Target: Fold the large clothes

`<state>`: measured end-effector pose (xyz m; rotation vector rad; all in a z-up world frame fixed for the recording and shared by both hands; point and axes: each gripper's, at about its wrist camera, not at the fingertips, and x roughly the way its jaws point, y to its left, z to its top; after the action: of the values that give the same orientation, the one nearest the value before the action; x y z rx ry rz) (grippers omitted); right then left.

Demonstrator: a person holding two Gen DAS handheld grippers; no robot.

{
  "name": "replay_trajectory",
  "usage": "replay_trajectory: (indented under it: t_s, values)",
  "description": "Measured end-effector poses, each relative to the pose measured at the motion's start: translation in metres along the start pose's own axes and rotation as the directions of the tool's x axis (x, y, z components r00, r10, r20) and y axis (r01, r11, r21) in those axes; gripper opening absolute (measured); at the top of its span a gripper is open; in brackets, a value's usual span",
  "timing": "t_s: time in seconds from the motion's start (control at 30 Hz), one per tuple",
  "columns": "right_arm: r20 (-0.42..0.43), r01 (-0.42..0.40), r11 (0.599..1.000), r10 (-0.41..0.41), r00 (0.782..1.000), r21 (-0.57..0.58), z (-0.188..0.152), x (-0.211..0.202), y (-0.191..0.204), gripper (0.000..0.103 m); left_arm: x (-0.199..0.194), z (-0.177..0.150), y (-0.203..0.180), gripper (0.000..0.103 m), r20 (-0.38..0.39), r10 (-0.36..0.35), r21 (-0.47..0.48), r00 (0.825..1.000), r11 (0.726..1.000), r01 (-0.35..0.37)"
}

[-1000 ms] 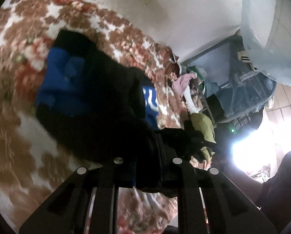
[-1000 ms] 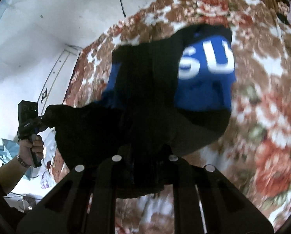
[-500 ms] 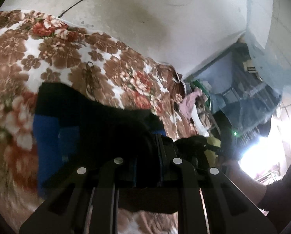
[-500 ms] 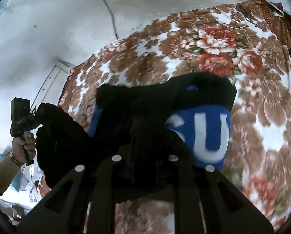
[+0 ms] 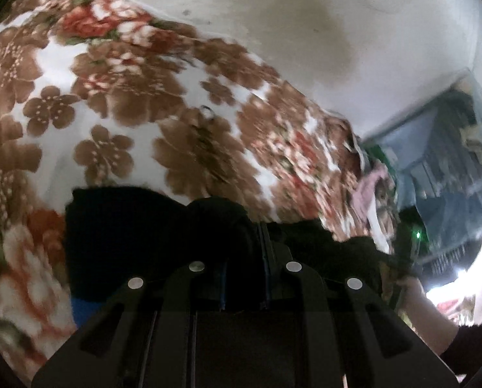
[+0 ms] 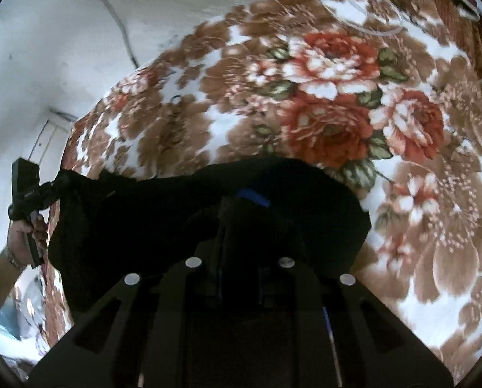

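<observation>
A black garment (image 5: 124, 236) with blue panels lies bunched over the flowered blanket (image 5: 111, 103). My left gripper (image 5: 242, 245) is shut on a fold of its black cloth, which covers the fingertips. In the right wrist view the same garment (image 6: 163, 220) stretches across the lower middle, a sliver of blue (image 6: 252, 195) showing on top. My right gripper (image 6: 239, 226) is shut on another fold of it. At the far left of that view a hand holds the left gripper (image 6: 30, 194), with the garment's edge hanging from it.
The blanket (image 6: 338, 97) covers a bed against a pale wall (image 5: 305, 32); a cable (image 6: 118, 22) runs down that wall. Past the bed's right end in the left wrist view are piled clothes (image 5: 370, 190) and shelves (image 5: 451, 177).
Both grippers have carried the garment's held edge across the blanket and lower. The blue panel with white letters is now folded under, so mostly black cloth shows.
</observation>
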<state>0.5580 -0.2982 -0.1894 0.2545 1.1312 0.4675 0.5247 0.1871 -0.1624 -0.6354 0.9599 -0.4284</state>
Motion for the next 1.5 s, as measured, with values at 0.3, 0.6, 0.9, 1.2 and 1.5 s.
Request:
replay_trajectory:
  t_s: [0.3,0.6,0.9,1.2,1.5]
  values:
    - [-0.034,0.013,1.000,-0.013,0.999,-0.004,0.034,0.070,-0.031,0.014,0.049,0.017,0.051,0.014,-0.032,0.102,-0.017,0.994,0.995,-0.102]
    - [-0.024,0.002,1.000,-0.002,1.000,0.005,0.033,0.069,-0.034,0.019,0.063,0.021,0.055,0.019,-0.078,0.153,0.018,0.985,0.988,-0.152]
    - [0.037,-0.139,0.987,0.136,0.990,0.085,0.043,0.020,-0.046,0.050,0.005,0.036,0.046,0.098,-0.029,0.134,0.001,0.991,0.991,-0.134]
    - [0.115,-0.158,0.975,0.141,0.983,0.154,0.079,-0.013,-0.055,0.098,-0.033,0.023,0.008,0.098,0.010,0.202,0.095,0.979,0.975,-0.202]
    - [0.287,0.377,0.881,-0.297,0.911,-0.287,0.009,-0.016,0.100,0.098,0.038,-0.065,-0.105,0.098,0.148,0.554,0.628,0.819,0.587,-0.510]
